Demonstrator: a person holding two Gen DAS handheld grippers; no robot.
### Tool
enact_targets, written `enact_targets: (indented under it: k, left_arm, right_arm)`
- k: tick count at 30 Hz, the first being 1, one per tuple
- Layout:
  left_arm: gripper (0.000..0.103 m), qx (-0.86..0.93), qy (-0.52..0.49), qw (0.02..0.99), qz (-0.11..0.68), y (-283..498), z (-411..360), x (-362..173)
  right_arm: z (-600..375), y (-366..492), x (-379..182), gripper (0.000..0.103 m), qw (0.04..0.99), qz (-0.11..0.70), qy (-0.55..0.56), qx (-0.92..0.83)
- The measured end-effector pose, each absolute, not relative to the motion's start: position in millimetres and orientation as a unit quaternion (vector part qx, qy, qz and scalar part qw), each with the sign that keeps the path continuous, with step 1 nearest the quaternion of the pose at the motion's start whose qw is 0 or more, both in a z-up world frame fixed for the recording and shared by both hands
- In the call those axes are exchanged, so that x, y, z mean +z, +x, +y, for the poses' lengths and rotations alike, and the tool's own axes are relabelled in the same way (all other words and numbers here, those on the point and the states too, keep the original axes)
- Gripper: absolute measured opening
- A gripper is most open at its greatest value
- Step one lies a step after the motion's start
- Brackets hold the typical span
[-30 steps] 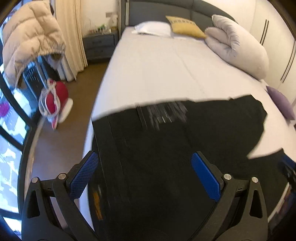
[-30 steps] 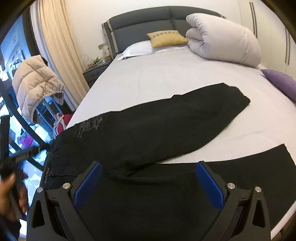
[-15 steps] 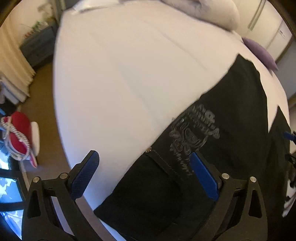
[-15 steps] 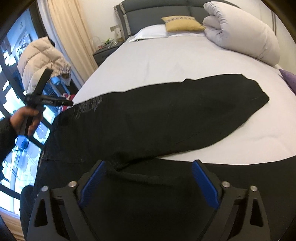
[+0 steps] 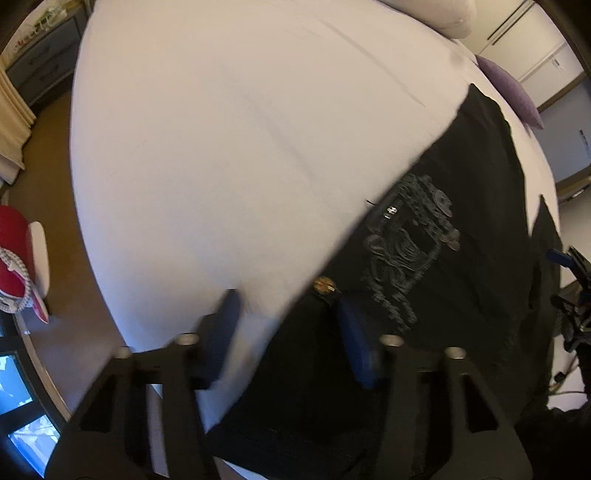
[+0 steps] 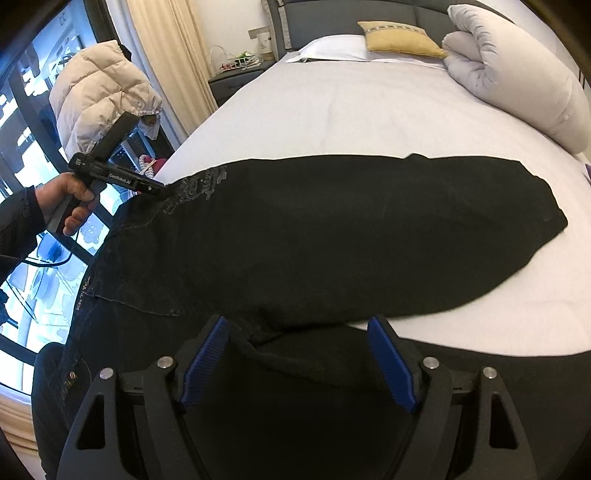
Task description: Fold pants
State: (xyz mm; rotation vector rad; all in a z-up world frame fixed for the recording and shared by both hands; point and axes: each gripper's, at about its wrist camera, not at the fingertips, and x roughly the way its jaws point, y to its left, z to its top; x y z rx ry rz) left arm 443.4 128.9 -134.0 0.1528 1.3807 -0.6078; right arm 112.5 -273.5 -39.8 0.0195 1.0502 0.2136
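Black pants [image 6: 332,236] lie spread on the white bed [image 6: 369,110], waist to the left, one leg reaching right, the other leg along the near edge. In the left wrist view the pants [image 5: 443,277] show a grey print and a brass button at the waist corner. My left gripper [image 5: 288,339] is open, jaws narrowed, straddling the upper waist edge near the button. It also shows in the right wrist view [image 6: 159,190] at the printed waist corner. My right gripper [image 6: 295,365] is open over the crotch, where the legs meet.
A rolled white duvet [image 6: 517,74], a yellow cushion [image 6: 402,35] and a white pillow [image 6: 332,48] lie at the bed's head. A purple cushion [image 5: 509,88] lies at the far side. A nightstand [image 6: 236,74], a beige jacket [image 6: 99,92] and curtains stand left.
My left gripper has dropped to the waist's upper corner and its jaws have narrowed around the edge. My right gripper has moved closer to the crotch and narrowed a little.
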Motion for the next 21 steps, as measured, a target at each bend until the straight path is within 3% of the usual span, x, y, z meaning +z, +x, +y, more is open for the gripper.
enact_targets:
  k: [1, 8, 16, 21]
  left_arm:
    - [0.027, -0.281, 0.077, 0.722, 0.628, 442, 126, -134]
    - [0.008, -0.269, 0.1, 0.748, 0.599, 428, 118, -126]
    - [0.005, -0.248, 0.093, 0.813, 0.519, 380, 122, -91]
    - [0.005, -0.236, 0.1, 0.843, 0.472, 337, 119, -74]
  right_arm:
    - [-272, 116, -40, 0.081, 0.859, 0.502, 0.01, 0.104]
    - [-246, 140, -31, 0.079, 0.86, 0.494, -0.019, 0.128]
    - [-186, 204, -8, 0.078, 0.85, 0.451, -0.159, 0.223]
    - [-145, 250, -6, 0.071, 0.815, 0.431, -0.267, 0.281]
